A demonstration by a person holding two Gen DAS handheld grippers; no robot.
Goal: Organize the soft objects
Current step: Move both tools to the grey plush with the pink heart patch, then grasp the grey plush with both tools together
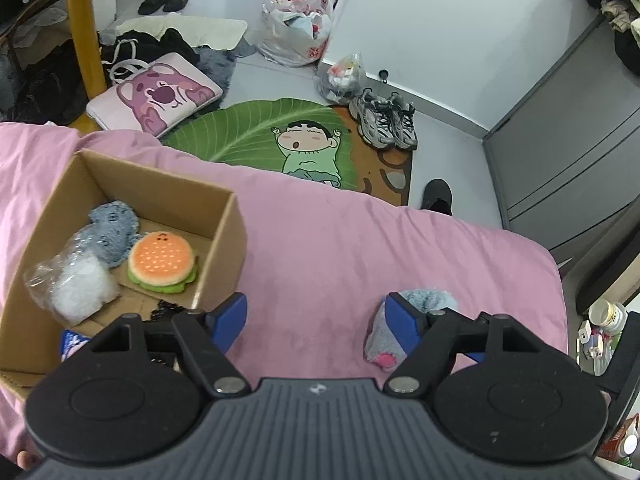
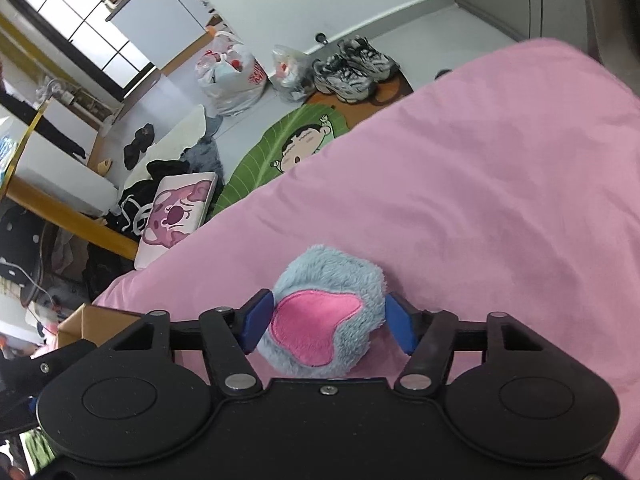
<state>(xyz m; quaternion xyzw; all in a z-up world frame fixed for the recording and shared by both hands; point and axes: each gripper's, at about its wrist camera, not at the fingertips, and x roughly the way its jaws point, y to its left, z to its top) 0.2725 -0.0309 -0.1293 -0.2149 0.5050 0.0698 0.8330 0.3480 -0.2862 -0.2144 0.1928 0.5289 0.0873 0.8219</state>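
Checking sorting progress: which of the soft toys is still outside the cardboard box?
The blue-and-pink plush, between the right gripper's fingers on the pink bedspread. The burger plush, grey-blue plush and bagged white fluff already lie inside the box.

the left gripper's body hides the cardboard box's (image 1: 224,236) near corner at lower left; the blue plush toy (image 1: 384,340) sits half behind a finger.

A lived-in home bedroom: pink bedding (image 1: 360,240), cartoon leaf-shaped floor mat (image 1: 280,136), sneakers (image 1: 384,122) by the wall, stuffed plastic bags (image 1: 296,28), clothes strewn on the floor.
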